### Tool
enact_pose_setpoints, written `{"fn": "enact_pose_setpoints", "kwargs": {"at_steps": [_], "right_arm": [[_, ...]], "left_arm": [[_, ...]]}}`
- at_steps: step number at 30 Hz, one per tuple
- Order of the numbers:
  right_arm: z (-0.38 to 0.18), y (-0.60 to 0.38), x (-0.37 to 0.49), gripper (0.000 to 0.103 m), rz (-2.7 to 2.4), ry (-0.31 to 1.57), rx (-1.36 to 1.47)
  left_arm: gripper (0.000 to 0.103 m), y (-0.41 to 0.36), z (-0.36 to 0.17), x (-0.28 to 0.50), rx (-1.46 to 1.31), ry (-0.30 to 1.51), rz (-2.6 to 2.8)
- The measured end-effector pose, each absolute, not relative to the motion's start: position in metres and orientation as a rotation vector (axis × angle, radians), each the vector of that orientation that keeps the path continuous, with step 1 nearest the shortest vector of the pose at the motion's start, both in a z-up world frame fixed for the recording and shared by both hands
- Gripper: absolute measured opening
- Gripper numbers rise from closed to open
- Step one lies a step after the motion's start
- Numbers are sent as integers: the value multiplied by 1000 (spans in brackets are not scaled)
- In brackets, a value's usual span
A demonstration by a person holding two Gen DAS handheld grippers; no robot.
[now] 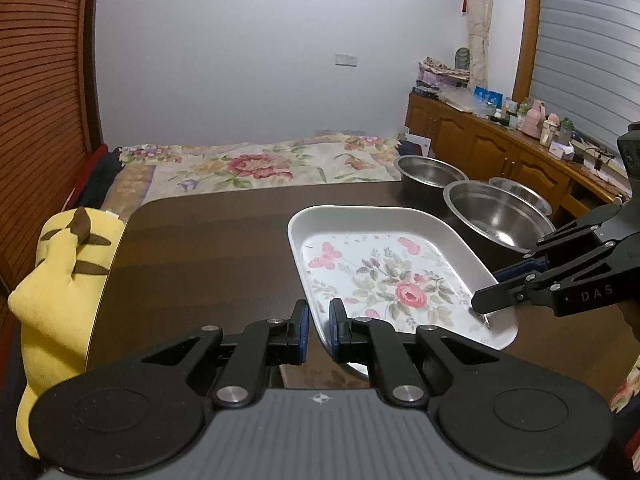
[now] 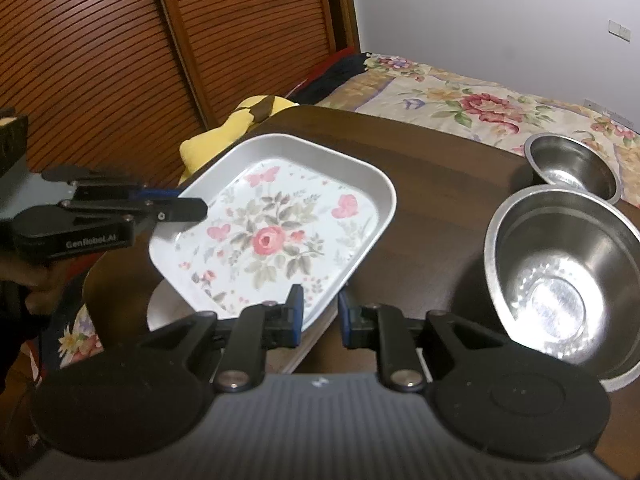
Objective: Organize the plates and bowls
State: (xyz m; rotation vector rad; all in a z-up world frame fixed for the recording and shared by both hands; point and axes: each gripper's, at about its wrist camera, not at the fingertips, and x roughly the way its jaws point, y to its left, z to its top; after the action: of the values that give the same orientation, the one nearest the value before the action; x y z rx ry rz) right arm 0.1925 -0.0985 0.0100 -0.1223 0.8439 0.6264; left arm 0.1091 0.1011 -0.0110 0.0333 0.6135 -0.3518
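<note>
While you hold the tray at two points, these notes apply.

Tray: the floral metal tray sits over the near part of the dark wooden desk, tilted, its near corner past the desk edge. Whether it rests on the desk or hangs clear, I cannot tell.

Left tool: your left tool is pinched nearly shut on the tray's near rim, one pad inside the wall and one outside.

Right tool: your right tool is likewise almost closed, clamped on the rim at another corner.

Beneath: a pale round edge, perhaps a plate, shows under the tray's near corner. Too little is visible to be sure.

Bowls: three steel bowls stand to the right: a large bowl, a smaller bowl behind it, and a third bowl seen only from the left wrist. All are apart from the tray.

Handling: thin sheet metal, so likely light and stiff, but the smooth rim looks slippery. Grip deep on the raised wall, not the lip, and keep both hands level so it does not twist.

Risk: a tilt could slide the tray off your pads.
</note>
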Motion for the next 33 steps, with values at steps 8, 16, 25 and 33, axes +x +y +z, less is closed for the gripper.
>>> {"fn": "enact_pose_setpoints", "kwargs": {"at_steps": [8,16,25,33], "right_arm": [[0,-98,180,20,639,834,-126],[-4,-95,168,20,650,810,-142],[-7,-93,166,20,641,804,-141],[-10,-94,167,21,637,801,-106]], "left_arm": [[11,103,-21,91,29,632,-333],[11,108,-33,80,17,663,-317],[11,103,-39,79,30,677,-306],[11,102,-41,78,46,682,-301]]}}
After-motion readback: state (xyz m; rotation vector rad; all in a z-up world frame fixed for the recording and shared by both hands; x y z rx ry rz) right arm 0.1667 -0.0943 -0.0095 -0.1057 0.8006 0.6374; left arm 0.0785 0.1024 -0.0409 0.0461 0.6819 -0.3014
